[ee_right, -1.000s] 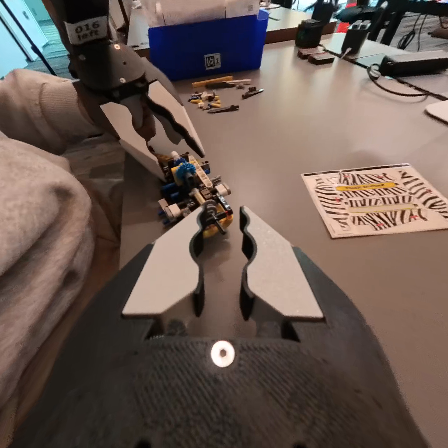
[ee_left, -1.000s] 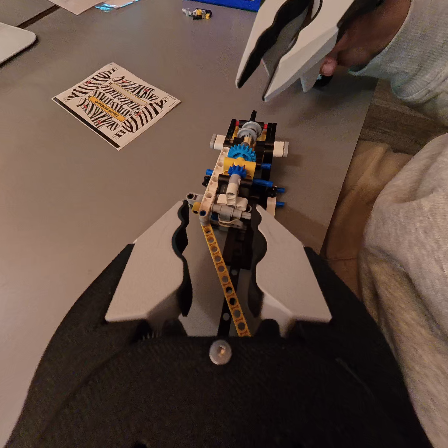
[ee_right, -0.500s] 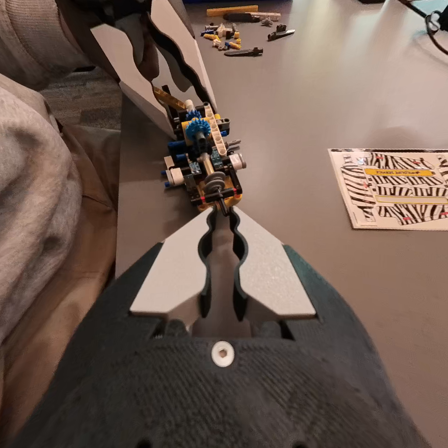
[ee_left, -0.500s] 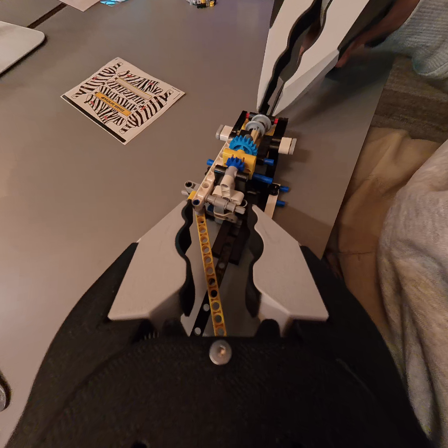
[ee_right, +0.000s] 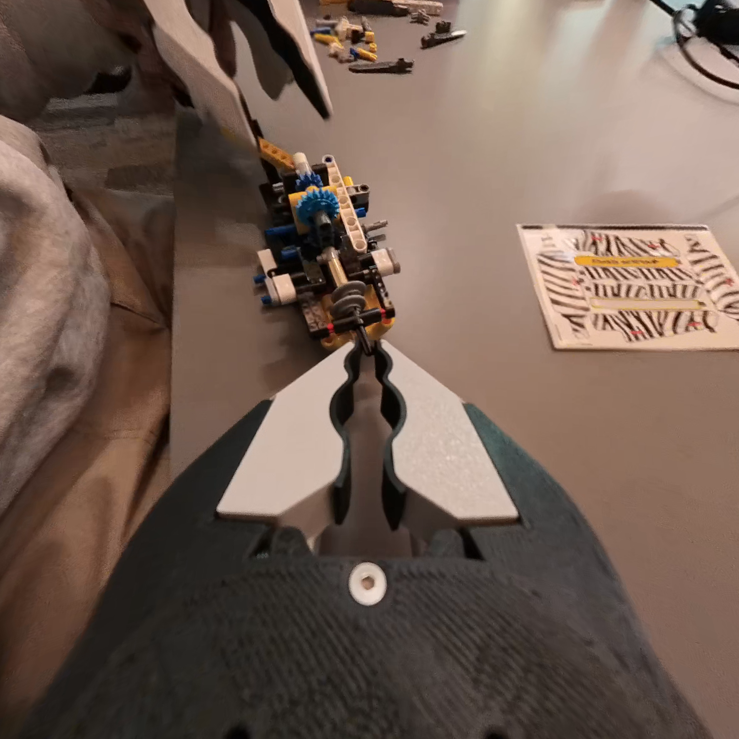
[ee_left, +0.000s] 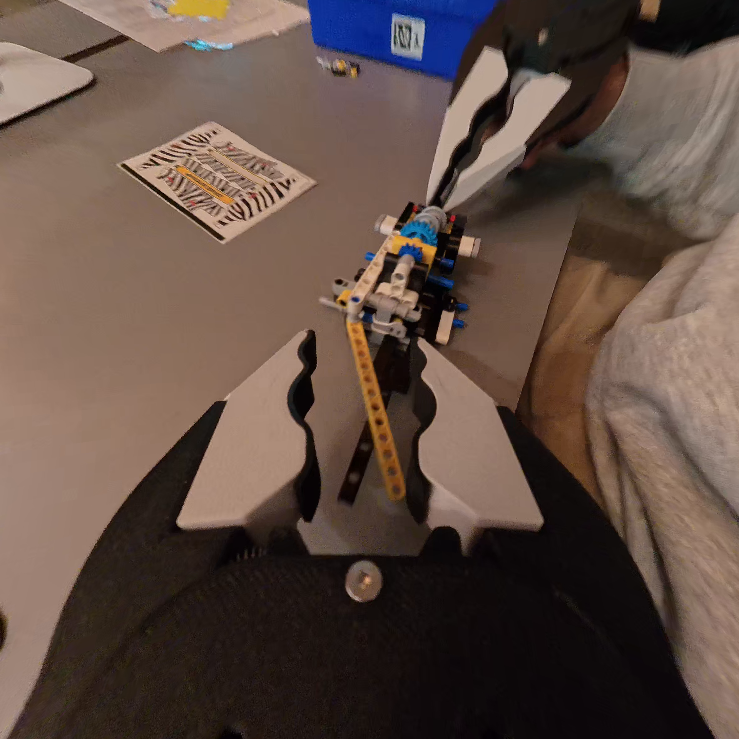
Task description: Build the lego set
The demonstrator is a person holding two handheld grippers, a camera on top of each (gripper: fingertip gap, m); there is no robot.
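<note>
model: lego chassis sits near the worktop edge.
left gripper: jaws apart, straddling the yellow beam without touching it.
right gripper: pinched on the black axle.
step: seating that axle, i'd say.
next: push it straight, steadying the model.

The left wrist view looks down and forward from just behind the left gripper, close over the near end of the lego chassis, with the grey table running far toward a blue bin. The right wrist view faces the opposite way along the same chassis, from behind the right gripper. Both share the chassis, the zebra-striped sticker sheet and each other's gripper.
</note>
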